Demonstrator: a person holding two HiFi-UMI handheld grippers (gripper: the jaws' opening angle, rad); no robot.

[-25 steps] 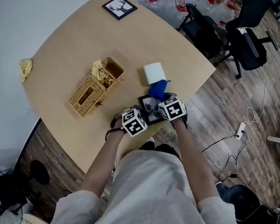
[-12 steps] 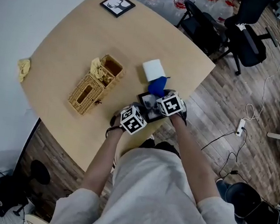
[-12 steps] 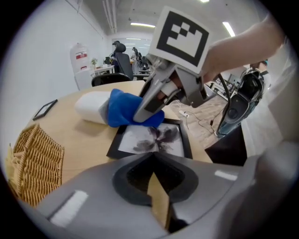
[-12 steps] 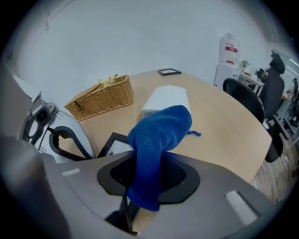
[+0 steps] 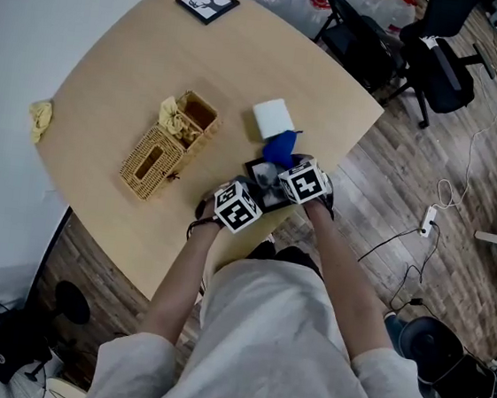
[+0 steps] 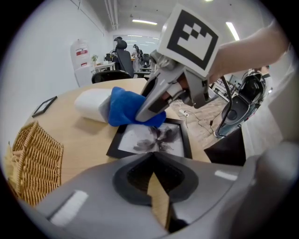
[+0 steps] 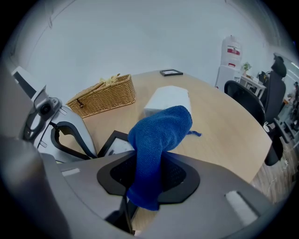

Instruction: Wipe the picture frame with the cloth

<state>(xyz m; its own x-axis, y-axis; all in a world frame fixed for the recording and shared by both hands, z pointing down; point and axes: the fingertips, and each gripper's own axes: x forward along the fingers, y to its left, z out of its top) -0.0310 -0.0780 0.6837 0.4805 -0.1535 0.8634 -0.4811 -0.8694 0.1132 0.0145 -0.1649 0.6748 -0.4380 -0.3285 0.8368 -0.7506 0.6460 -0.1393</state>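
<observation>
A black picture frame (image 5: 262, 186) (image 6: 152, 140) with a grey flower print lies flat near the table's front edge. My right gripper (image 5: 289, 173) (image 7: 147, 179) is shut on a blue cloth (image 5: 279, 150) (image 7: 159, 135) (image 6: 128, 107). The cloth hangs out past the jaws and rests on the frame's far edge. My left gripper (image 5: 247, 195) (image 6: 153, 156) is shut, its tips at the frame's near edge with nothing visible between them. The frame's near edge is hidden behind the left jaws.
Just beyond the cloth lies a white block (image 5: 273, 118) (image 7: 167, 100). A wicker basket (image 5: 167, 147) (image 6: 32, 161) holding a yellow cloth stands to the left. A second framed picture (image 5: 207, 1) lies at the far edge, and a yellow rag (image 5: 42, 117) at the left edge. Office chairs (image 5: 425, 53) stand to the right.
The head view has shifted a little. Both grippers and the cloth stay at about the same places on the frame.
</observation>
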